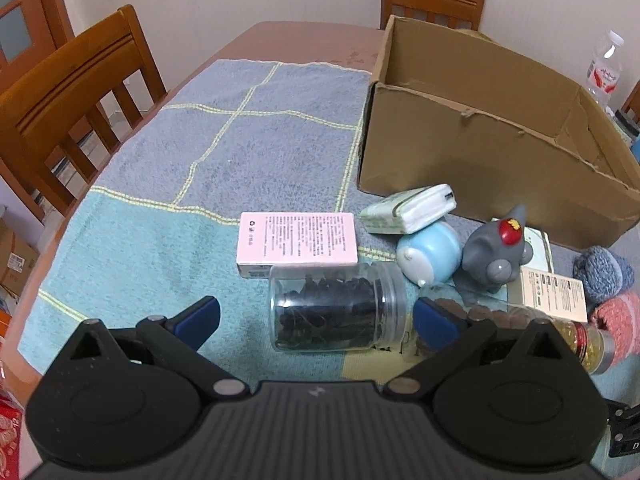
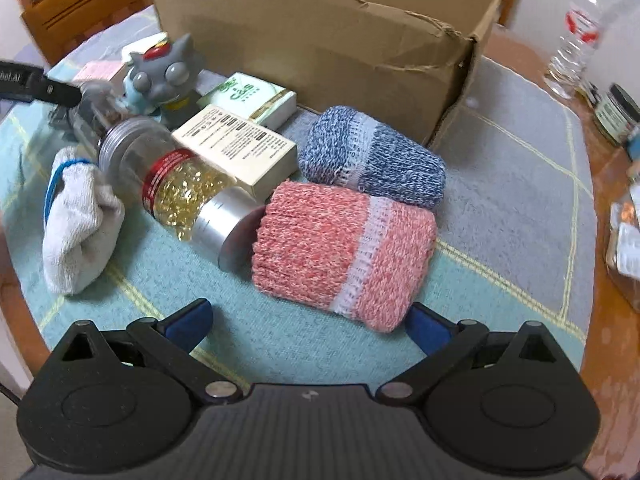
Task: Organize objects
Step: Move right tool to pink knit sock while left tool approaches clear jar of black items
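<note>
Two pairs of tongs hover with jaws spread wide over a cluttered worktop (image 1: 304, 36) covered by a blue and teal checked towel (image 1: 160, 208). The left tongs (image 1: 316, 316) hold nothing; a clear jar of dark pieces (image 1: 336, 308) lies on its side between their blue-padded fingers (image 1: 200, 316), not gripped. Just behind the jar lies a pink box (image 1: 296, 244), and to its right a light-blue round toy (image 1: 430, 254) stands beside a grey cat figure (image 1: 496, 256) with a red mark on its head; a pack of tissues (image 1: 408, 208) rests against the top of the blue toy. The right tongs (image 2: 308, 322), equally empty, sit low in front of a pink knitted sock roll (image 2: 344, 248), which lies near them on the towel and touches a blue knitted sock roll (image 2: 372, 160) behind it. Left of the pink roll a bottle of golden capsules (image 2: 180, 188) lies on its side, its silver cap (image 2: 230, 228) against the roll, with a white sock bundle (image 2: 76, 224) further left and a cream printed box (image 2: 236, 148) behind. An open cardboard box (image 2: 320, 40) stands upright at the back of the pile, its torn front wall just behind the blue roll. Beyond it, a plastic water bottle (image 2: 576, 36) stands on bare wood, and wooden chairs (image 1: 76, 92) ring the worktop.
</note>
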The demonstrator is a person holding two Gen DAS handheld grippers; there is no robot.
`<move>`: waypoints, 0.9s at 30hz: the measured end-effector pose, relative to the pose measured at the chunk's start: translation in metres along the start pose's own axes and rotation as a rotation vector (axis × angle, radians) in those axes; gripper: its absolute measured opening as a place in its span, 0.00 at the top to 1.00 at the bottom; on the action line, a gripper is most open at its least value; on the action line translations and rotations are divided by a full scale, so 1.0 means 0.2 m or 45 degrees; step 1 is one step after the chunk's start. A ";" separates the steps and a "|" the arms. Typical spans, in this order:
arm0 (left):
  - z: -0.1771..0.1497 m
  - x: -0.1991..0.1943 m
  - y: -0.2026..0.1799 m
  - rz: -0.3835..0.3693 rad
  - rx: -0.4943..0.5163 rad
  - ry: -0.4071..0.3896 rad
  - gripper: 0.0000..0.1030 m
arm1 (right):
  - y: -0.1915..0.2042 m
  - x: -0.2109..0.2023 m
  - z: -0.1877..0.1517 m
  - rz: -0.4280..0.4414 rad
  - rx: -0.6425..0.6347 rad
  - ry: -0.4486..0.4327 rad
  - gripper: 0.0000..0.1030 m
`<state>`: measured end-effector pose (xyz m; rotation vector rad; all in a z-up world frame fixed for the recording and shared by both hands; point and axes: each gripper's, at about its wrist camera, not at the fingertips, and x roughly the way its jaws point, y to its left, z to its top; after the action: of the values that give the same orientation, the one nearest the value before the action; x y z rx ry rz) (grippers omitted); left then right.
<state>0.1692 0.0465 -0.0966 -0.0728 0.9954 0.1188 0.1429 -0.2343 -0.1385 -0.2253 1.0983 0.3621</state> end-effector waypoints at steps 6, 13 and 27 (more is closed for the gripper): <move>0.01 0.05 -0.01 0.038 -0.011 -0.039 0.01 | -0.01 0.00 0.01 -0.026 0.051 -0.027 0.00; -0.02 0.06 0.03 0.089 0.020 -0.014 0.01 | -0.01 0.01 -0.01 -0.035 0.064 -0.069 0.00; -0.05 0.08 0.09 0.083 0.056 0.006 0.01 | -0.15 0.04 0.02 -0.077 0.146 -0.080 0.00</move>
<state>0.1682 0.0644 -0.1159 -0.0001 1.0052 0.1564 0.1608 -0.2591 -0.1435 -0.1444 1.0443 0.2499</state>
